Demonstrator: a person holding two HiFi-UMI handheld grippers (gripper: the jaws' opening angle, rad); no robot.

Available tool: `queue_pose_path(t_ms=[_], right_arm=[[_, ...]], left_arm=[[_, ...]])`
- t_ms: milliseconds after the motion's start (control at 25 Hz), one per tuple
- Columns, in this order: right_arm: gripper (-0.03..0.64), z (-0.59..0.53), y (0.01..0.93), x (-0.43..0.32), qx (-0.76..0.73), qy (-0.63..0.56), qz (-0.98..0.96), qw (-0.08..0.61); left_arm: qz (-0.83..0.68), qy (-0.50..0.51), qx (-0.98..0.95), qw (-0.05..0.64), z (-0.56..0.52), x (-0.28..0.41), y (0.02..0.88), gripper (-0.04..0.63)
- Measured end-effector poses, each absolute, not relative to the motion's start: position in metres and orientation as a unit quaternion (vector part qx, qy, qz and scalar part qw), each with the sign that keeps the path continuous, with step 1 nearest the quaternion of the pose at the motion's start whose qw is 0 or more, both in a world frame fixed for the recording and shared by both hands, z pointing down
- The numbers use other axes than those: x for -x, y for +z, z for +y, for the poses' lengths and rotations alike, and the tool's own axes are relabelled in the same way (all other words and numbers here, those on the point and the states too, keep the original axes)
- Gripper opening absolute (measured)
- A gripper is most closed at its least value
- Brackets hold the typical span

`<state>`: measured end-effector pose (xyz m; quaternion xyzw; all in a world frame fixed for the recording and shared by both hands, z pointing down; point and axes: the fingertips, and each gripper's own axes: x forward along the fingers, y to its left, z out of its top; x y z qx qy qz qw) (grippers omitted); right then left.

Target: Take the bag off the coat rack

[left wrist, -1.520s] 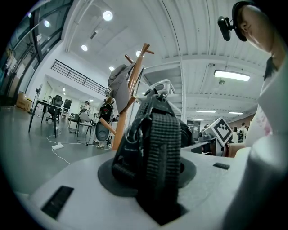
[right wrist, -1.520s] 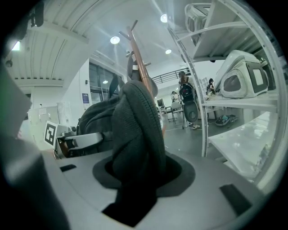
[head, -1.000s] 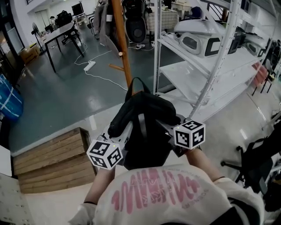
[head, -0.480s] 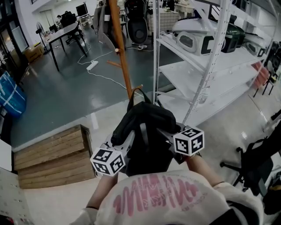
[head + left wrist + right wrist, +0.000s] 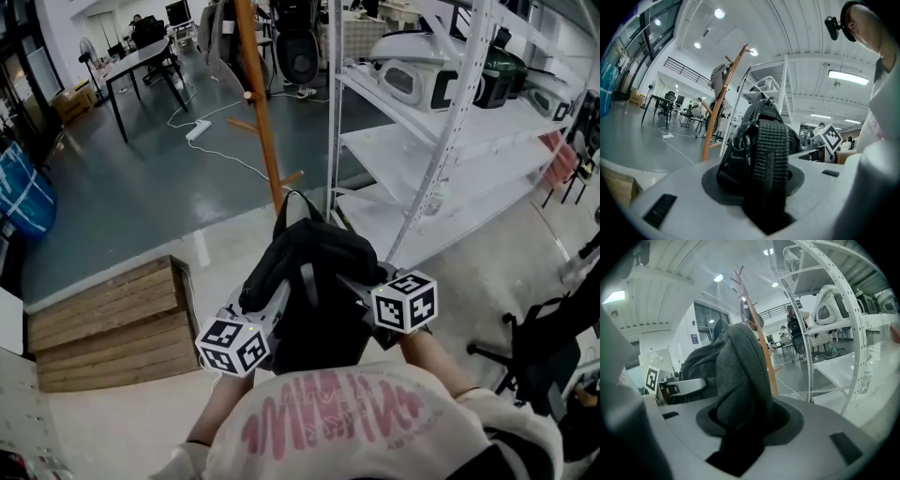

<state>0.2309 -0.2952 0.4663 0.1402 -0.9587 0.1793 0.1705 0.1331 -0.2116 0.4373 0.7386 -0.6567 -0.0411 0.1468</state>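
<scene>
Just in front of the tall orange-brown wooden coat rack, the black fabric bag appears free of its pegs; left gripper pinches a woven strap; right gripper clamps padded fabric; removal looks essentially done.

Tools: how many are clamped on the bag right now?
2. The left tool is shut on a webbing strap at the left side of the bag; the right tool is shut on a padded strap at its right.
</scene>
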Motion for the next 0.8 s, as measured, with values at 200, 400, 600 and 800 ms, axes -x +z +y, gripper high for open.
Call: queue_pose_path(t_ms=[200, 400, 600, 800], right_arm=[[0.172, -0.29, 0.476, -0.229, -0.13, 0.182, -0.958, 0.179], [0.17, -0.287, 0.486, -0.228, -0.125, 0.189, -0.956, 0.189], [0.17, -0.289, 0.49, -0.226, -0.123, 0.189, -0.955, 0.195], [0.17, -0.291, 0.492, -0.222, -0.123, 0.189, -0.954, 0.197]], left_arm=[[-0.661, -0.04, -0.733, 0.153, -0.207, -0.132, 0.446, 0.127], [-0.664, -0.038, -0.729, 0.163, -0.204, -0.131, 0.455, 0.127], [-0.665, -0.039, -0.727, 0.168, -0.206, -0.129, 0.46, 0.127], [-0.666, -0.037, -0.726, 0.168, -0.209, -0.125, 0.461, 0.127]])
